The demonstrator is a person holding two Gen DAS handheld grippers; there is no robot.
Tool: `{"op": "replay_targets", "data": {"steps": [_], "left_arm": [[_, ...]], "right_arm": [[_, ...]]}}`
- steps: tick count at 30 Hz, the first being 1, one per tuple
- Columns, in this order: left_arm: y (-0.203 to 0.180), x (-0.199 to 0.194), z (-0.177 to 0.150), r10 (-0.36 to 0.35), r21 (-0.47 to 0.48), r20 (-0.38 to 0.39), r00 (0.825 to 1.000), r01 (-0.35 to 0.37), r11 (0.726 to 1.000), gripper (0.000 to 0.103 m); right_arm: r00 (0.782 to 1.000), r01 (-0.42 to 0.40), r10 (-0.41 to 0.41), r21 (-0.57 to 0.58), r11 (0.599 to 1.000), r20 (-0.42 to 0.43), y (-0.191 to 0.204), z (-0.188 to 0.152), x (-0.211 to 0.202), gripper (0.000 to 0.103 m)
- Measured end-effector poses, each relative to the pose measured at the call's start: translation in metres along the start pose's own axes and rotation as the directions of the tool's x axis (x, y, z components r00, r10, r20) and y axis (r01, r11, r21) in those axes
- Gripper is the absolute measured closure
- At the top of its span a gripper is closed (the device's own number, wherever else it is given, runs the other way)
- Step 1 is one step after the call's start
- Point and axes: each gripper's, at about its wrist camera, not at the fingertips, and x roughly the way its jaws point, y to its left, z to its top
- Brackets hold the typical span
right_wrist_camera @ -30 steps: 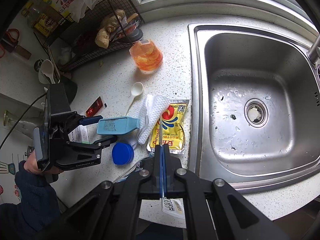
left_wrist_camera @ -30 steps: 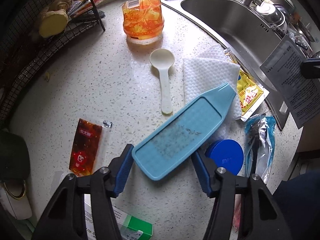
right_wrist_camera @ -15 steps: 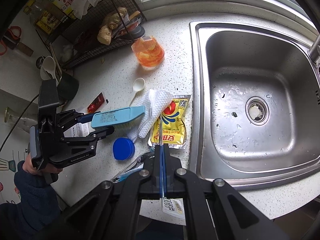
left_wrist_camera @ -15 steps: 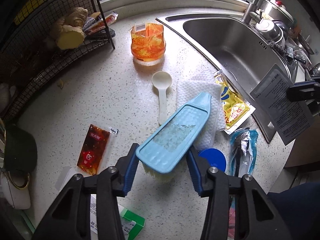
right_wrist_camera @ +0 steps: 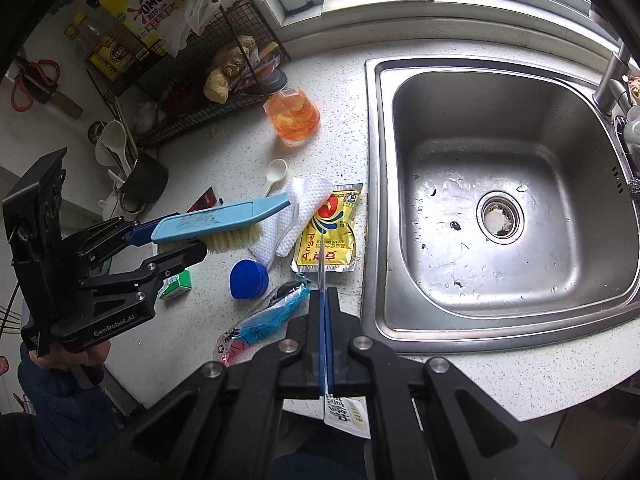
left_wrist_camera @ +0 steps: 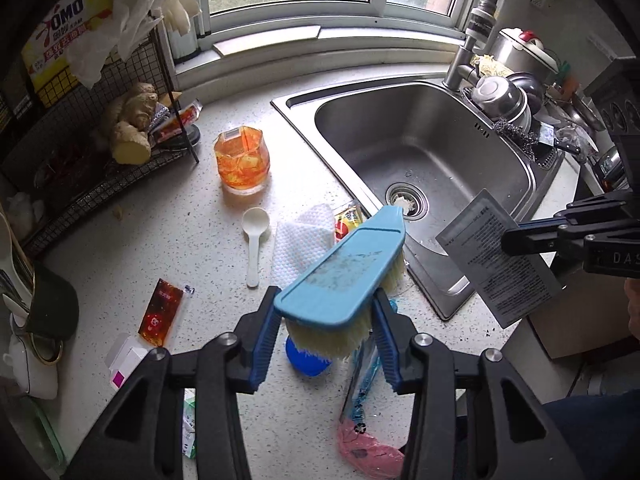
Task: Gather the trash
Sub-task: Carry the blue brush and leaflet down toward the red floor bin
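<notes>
My left gripper point(left_wrist_camera: 326, 316) is shut on a blue scrub brush point(left_wrist_camera: 344, 276) with pale bristles and holds it above the counter; it also shows in the right wrist view point(right_wrist_camera: 220, 224). My right gripper point(right_wrist_camera: 323, 300) is shut on a flat grey printed packet point(left_wrist_camera: 496, 256), seen edge-on in its own view. On the counter lie a yellow yeast packet point(right_wrist_camera: 326, 236), a red sauce sachet point(left_wrist_camera: 160, 312), a blue wrapper point(right_wrist_camera: 276, 316), a pink wrapper point(left_wrist_camera: 368, 452), a white paper towel point(left_wrist_camera: 300, 248) and a blue lid point(right_wrist_camera: 248, 280).
A steel sink point(right_wrist_camera: 500, 208) is on the right. An orange jar point(left_wrist_camera: 242, 164) and a white spoon point(left_wrist_camera: 254, 240) stand behind the trash. A wire rack point(left_wrist_camera: 80, 152) holds ginger at the left. A green-white box point(right_wrist_camera: 176, 284) and a white-pink box point(left_wrist_camera: 124, 360) lie near the front edge.
My left gripper closed on the blue brush and lifted it off the counter, rising and tilting up. My right gripper kept holding the packet, almost still.
</notes>
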Motion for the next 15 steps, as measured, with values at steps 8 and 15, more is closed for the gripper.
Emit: {"op": "replay_targets", "data": {"steps": [8, 15], "left_arm": [[-0.069, -0.013, -0.001, -0.019, 0.078, 0.006, 1.000, 0.019, 0.997, 0.062], [-0.130, -0.027, -0.018, 0.004, 0.095, 0.010, 1.000, -0.005, 0.995, 0.062]], "right_arm": [[0.999, 0.011, -0.012, 0.020, 1.000, 0.035, -0.021, -0.030, -0.028, 0.103], [0.998, -0.012, 0.012, 0.012, 1.000, 0.059, -0.039, -0.065, -0.052, 0.103]]}}
